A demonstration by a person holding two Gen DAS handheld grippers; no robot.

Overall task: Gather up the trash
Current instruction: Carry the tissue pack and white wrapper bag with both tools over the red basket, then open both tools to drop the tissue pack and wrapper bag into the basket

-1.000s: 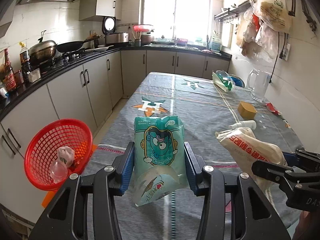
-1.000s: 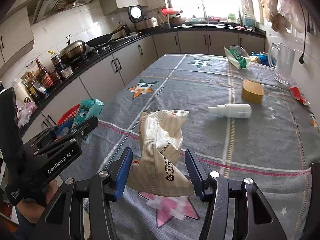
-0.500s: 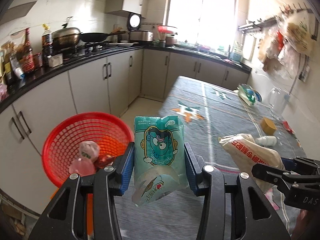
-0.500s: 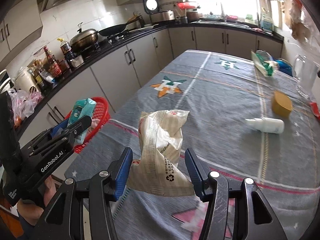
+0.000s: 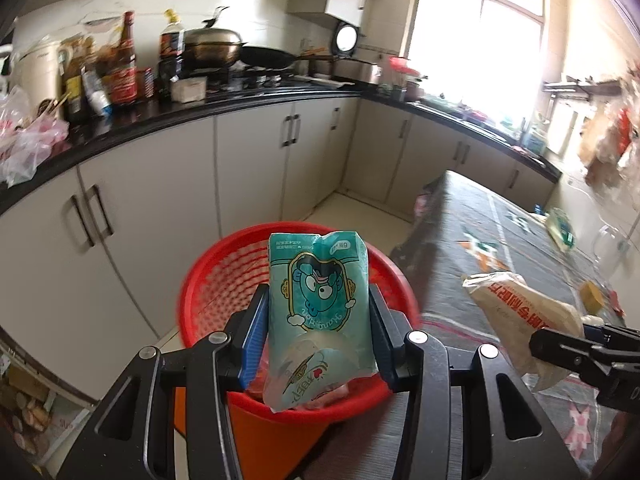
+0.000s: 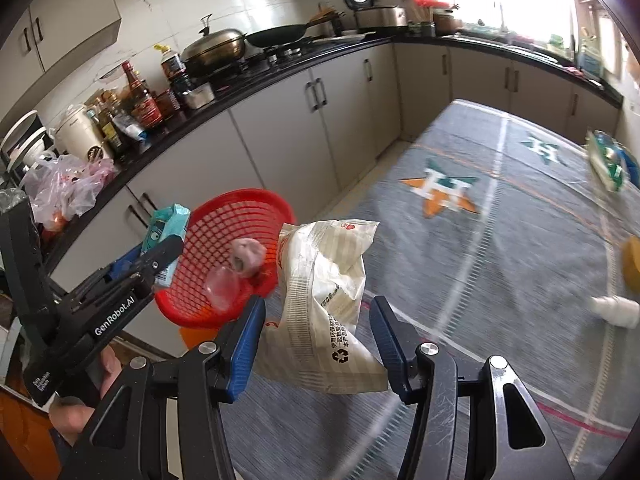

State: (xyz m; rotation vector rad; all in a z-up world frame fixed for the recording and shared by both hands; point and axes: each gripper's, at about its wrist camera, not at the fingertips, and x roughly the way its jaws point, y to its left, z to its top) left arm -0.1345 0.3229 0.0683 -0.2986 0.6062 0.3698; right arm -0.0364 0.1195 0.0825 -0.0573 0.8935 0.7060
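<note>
While the red basket (image 5: 224,280) stands off the surface (image 6: 500,248) edge | left gripper (image 5: 316,332) clamps teal packet (image 5: 320,300) above basket rim | right gripper (image 6: 318,332) clamps white bag (image 6: 324,280) right of basket, over the surface edge

Both grippers swung from table toward red basket (image 5: 216,280); teal packet (image 5: 320,300) now above it.

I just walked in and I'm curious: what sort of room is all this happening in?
A home kitchen, by the look of it: a lidded wok and frying pan sit on the stove, sauce bottles crowd the black counter, and a cloth-covered table stands beside it.
</note>
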